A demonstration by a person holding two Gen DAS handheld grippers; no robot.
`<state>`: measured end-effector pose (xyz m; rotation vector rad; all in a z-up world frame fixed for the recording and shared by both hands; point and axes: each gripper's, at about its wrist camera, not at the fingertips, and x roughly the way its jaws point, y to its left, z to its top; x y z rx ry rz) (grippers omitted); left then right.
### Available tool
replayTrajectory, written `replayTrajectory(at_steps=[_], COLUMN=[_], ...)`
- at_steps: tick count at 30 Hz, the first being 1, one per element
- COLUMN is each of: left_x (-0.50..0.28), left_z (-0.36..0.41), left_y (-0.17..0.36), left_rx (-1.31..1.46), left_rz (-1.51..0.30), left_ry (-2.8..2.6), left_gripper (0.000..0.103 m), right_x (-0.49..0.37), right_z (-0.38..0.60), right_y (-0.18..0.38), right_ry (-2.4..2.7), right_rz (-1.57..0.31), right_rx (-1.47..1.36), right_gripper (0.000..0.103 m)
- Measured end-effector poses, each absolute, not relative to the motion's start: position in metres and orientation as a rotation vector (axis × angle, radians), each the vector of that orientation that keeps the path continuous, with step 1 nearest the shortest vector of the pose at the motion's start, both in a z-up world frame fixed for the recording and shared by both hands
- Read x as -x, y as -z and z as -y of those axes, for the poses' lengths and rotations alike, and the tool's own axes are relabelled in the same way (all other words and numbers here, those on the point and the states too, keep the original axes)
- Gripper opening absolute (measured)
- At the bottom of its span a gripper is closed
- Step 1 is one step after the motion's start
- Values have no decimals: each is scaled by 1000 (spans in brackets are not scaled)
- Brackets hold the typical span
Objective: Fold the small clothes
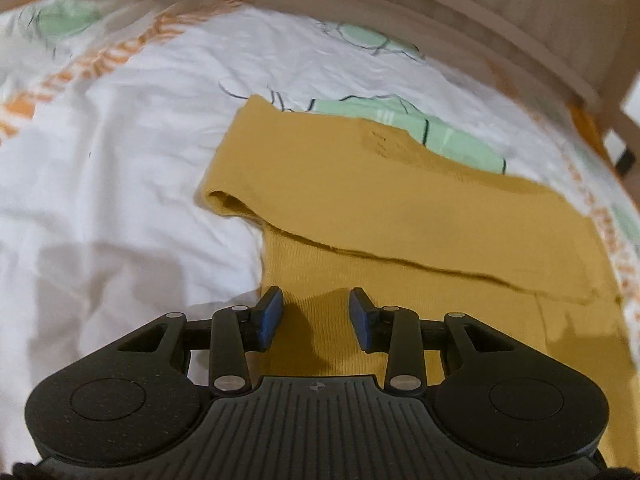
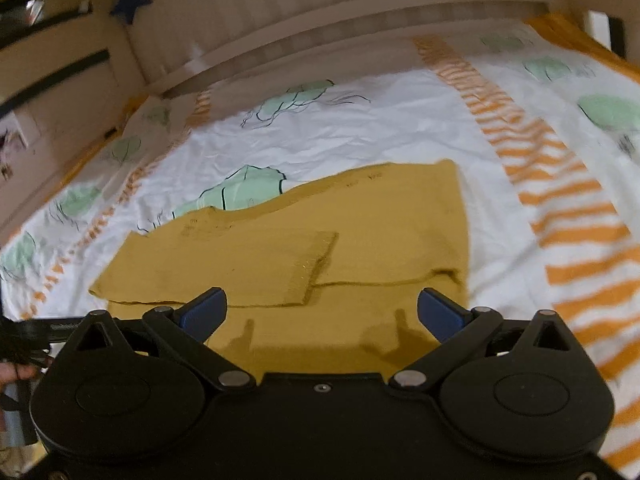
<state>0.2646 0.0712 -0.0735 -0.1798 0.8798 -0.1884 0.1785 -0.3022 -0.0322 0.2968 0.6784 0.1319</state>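
No brand, label or legible writing appears in either view; faint dark marks near the garment's far edge are too small to read.

The mustard-yellow knit garment point(image 1: 400, 208) lies flat on a white bedsheet point(image 1: 120, 160) printed with green shapes and orange stripes. A folded-over panel runs across the garment's width, its lower edge lying on top of the ribbed layer beneath. In the right wrist view, a sleeve point(image 2: 224, 268) lies folded inward across the garment point(image 2: 380, 220).

Left gripper point(image 1: 316, 320): jaws moderately parted, nothing between the blue pads point(image 1: 269, 320). It hovers over the near ribbed portion of the garment, close to the garment's left edge; contact with the fabric cannot be confirmed.

Right gripper point(image 2: 322, 314): jaws spread wide, nothing between them. It sits above the near edge of the garment, the folded sleeve's hem just ahead of its left finger. Shadows of both fingers fall on the fabric below.

A pale wooden bed frame point(image 2: 360, 12) borders the far side of the sheet point(image 2: 400, 128). A dark blue star point(image 2: 130, 0) is fixed to it at upper left.
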Motion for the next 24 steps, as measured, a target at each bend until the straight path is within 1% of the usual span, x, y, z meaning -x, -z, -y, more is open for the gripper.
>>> replayTrajectory(at_steps=[1,2,5,7,8,10,14,17,18,20,21,24], left_x=[-266,-267,-266,-269,-269,-270,-267,-266,-266,-265,-265,-264], left_z=[-69,-66,-60,-61,-63,-65,-67,-70,-71,-73,-72,-71], left_y=[73,73,73,71,73,73,69,64,62,57,54,46], left_rx=[176,163,147,150,154,165,177,200,209,216,210,180], left_rz=[-882,-884,-887,-906,-914,-927,-933,-924,-919,-902,-890,-857], left_ry=[181,173,165,168,166,167,176,188,187,180,177,169], left_gripper=[36,37,45,46,46,46,46,46,46,46,46,46], right_x=[-186,-192,-215,-229,-233,-243,-254,-257,-258,-260,-261,-265], right_z=[298,294,290,287,285,281,275,271,271,268,266,255], right_y=[32,32,37,43,46,54,64,66,66,65,64,56], right_ry=[-132,-141,-155,-150,-153,-152,-138,-116,-117,-114,-113,-126], right_rz=[-686,-694,-727,-751,-765,-795,-828,-836,-840,-848,-852,-859], right_rx=[-290,-291,-341,-369,-374,-393,-428,-433,-437,-434,-429,-387], right_gripper=[89,87,79,71,69,62,58,51,46,32,22,15])
